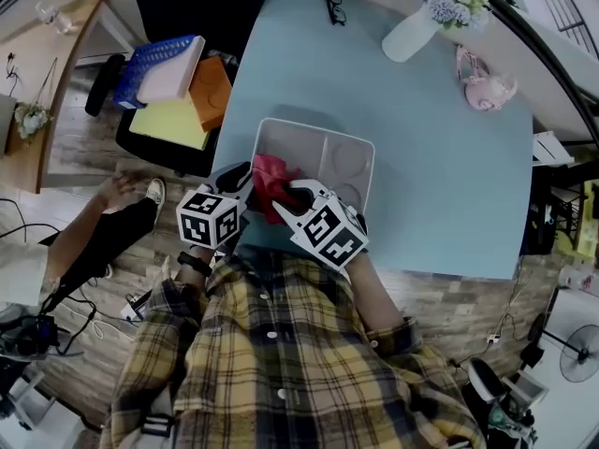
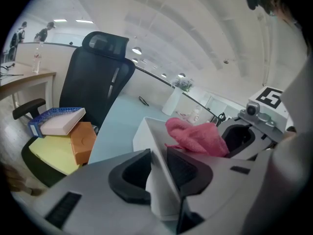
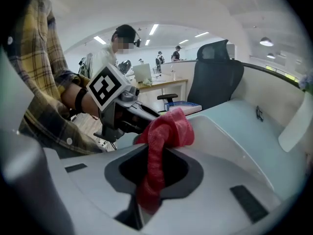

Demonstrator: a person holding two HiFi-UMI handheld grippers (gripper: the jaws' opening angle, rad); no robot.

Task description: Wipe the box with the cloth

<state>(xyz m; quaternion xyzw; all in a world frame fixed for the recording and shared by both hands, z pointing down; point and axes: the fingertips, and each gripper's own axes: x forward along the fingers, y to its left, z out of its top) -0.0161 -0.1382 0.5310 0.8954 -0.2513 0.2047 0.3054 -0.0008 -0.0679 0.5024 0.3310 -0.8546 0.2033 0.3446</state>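
A white open box [image 1: 315, 127] stands at the near edge of the light blue table [image 1: 440, 157]. My left gripper [image 1: 245, 178] is shut on the box's near left wall; in the left gripper view that wall [image 2: 146, 136] runs between its two pads, where the left gripper [image 2: 159, 168] clamps it. My right gripper [image 1: 285, 195] is shut on a red cloth [image 1: 271, 181], which bunches over the box's near left corner. In the right gripper view the cloth [image 3: 166, 131] hangs out of the right gripper [image 3: 155, 168] over the box [image 3: 230, 146], close to the left gripper [image 3: 137, 116].
A white vase with flowers [image 1: 412, 31], a pair of glasses [image 1: 335, 6] and a pink object [image 1: 487, 87] sit at the table's far side. Left of the table, a black office chair [image 1: 159, 148] carries stacked boxes. A person's leg [image 1: 112, 223] is at the left.
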